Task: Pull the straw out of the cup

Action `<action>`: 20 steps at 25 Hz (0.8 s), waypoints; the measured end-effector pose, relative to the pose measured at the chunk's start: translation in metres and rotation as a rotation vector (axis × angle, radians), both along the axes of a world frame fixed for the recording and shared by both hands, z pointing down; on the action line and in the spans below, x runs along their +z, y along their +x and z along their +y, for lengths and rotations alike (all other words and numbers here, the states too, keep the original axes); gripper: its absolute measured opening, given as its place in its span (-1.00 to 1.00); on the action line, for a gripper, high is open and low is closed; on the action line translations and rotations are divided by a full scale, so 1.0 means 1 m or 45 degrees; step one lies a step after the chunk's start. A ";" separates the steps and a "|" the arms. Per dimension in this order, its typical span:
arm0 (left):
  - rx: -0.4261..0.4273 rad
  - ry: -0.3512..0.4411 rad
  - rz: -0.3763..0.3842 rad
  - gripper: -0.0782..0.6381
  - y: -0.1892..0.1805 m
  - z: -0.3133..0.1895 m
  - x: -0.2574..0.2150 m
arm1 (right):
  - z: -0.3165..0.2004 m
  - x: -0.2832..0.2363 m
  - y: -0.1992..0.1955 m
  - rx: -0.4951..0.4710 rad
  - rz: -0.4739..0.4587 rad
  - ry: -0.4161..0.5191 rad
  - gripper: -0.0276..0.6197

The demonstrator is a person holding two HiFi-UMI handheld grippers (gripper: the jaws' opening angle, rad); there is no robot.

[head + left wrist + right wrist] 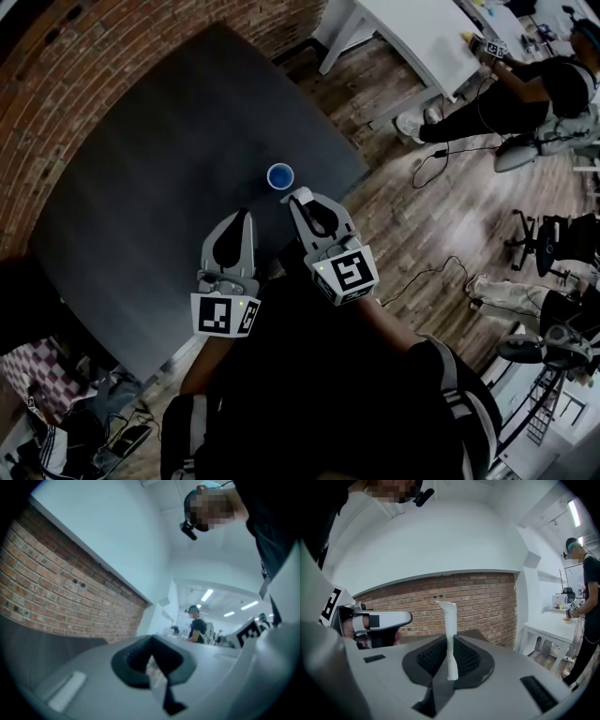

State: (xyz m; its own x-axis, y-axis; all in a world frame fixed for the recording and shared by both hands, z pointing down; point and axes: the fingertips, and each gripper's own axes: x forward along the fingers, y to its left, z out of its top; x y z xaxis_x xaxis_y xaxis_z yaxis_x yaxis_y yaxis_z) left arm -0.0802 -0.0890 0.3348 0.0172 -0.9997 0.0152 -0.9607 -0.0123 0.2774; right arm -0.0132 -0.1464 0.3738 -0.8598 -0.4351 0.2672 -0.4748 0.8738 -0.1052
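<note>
A small blue cup (280,176) stands upright near the right edge of the dark table (159,159), with no straw showing in it. Just in front of the cup, my right gripper (303,199) is shut on a white paper-wrapped straw (450,634), which stands up from between its pads. In the head view only the straw's white end (303,193) shows at the jaw tips. My left gripper (244,217) hovers beside it to the left, jaws together and pointing up and away from the table. In the left gripper view a pale blur sits between its pads (140,660); I cannot tell what it is.
A brick wall (112,47) runs along the table's far side. To the right are a wooden floor with a cable (436,155), a white table (422,37), a person (525,89) working at it, and office chairs (553,239).
</note>
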 end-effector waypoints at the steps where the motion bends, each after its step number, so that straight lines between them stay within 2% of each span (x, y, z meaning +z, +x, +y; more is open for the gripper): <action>1: 0.003 -0.002 -0.003 -0.77 0.001 -0.001 0.000 | 0.001 -0.001 -0.001 -0.009 -0.005 0.004 -0.78; 20: -0.006 -0.004 -0.004 -0.77 0.006 -0.005 0.001 | 0.001 -0.005 0.003 -0.027 -0.023 0.014 -0.78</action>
